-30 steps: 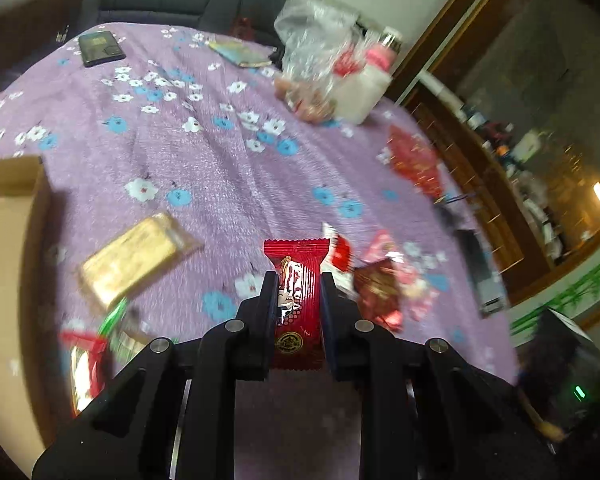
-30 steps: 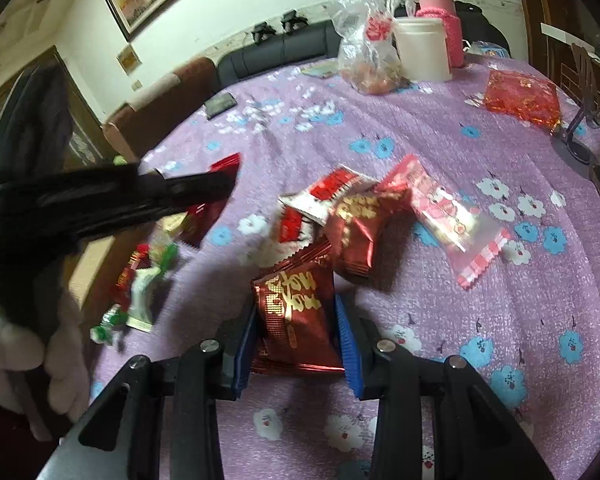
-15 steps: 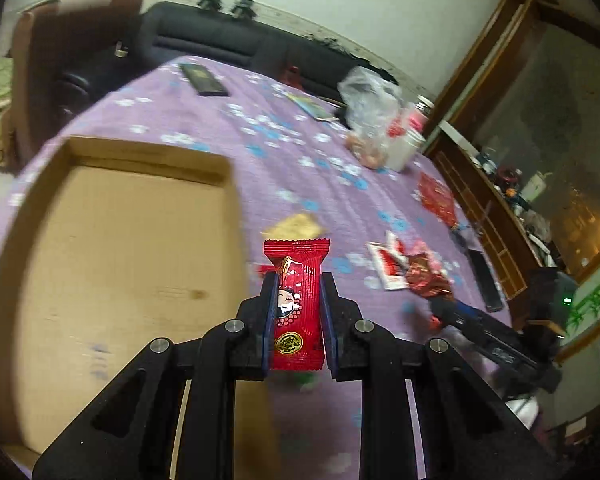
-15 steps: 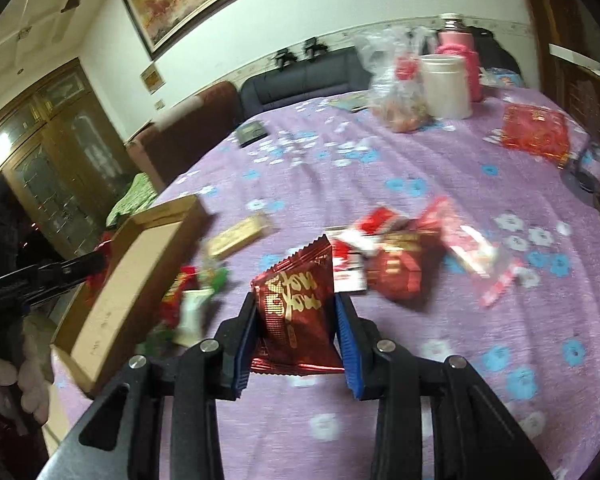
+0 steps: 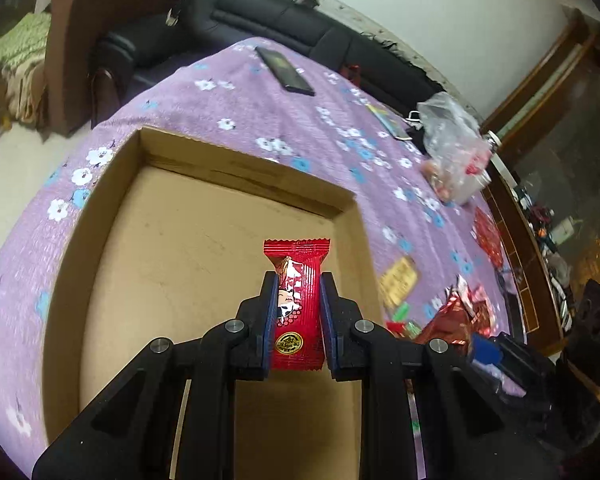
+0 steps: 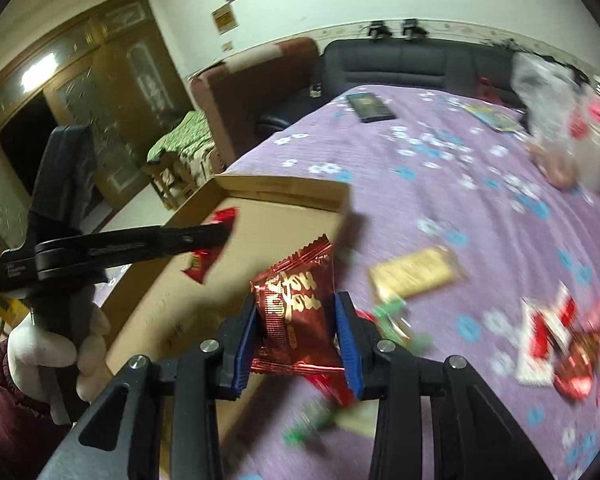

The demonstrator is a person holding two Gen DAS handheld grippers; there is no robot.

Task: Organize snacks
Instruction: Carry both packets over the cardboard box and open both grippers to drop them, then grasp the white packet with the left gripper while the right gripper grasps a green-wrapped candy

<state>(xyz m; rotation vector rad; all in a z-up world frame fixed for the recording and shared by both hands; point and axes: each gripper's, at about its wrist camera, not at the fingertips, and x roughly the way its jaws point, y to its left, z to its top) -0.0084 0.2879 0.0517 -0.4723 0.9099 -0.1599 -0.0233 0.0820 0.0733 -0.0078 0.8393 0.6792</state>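
My left gripper point(image 5: 297, 284) is shut on a bright red candy packet point(image 5: 297, 312) and holds it above the inside of an open cardboard box point(image 5: 180, 248). In the right wrist view the left gripper point(image 6: 220, 234) shows over the box point(image 6: 280, 192) with the candy packet point(image 6: 210, 252) in it. My right gripper point(image 6: 296, 312) is shut on a dark red foil snack packet point(image 6: 296, 312), beside the box's right edge above the purple tablecloth point(image 6: 460, 200).
Loose snacks lie right of the box: a gold packet point(image 6: 414, 272), green-wrapped candies point(image 6: 392, 316), red packets point(image 6: 560, 344). A clear bag point(image 5: 452, 148), a black phone point(image 5: 286, 70) and a dark sofa point(image 5: 300, 36) are farther back. A brown armchair point(image 6: 256, 84) stands at the left.
Both grippers swung left from the snack pile toward the box, each still holding its packet. The left gripper now sits over the box interior.
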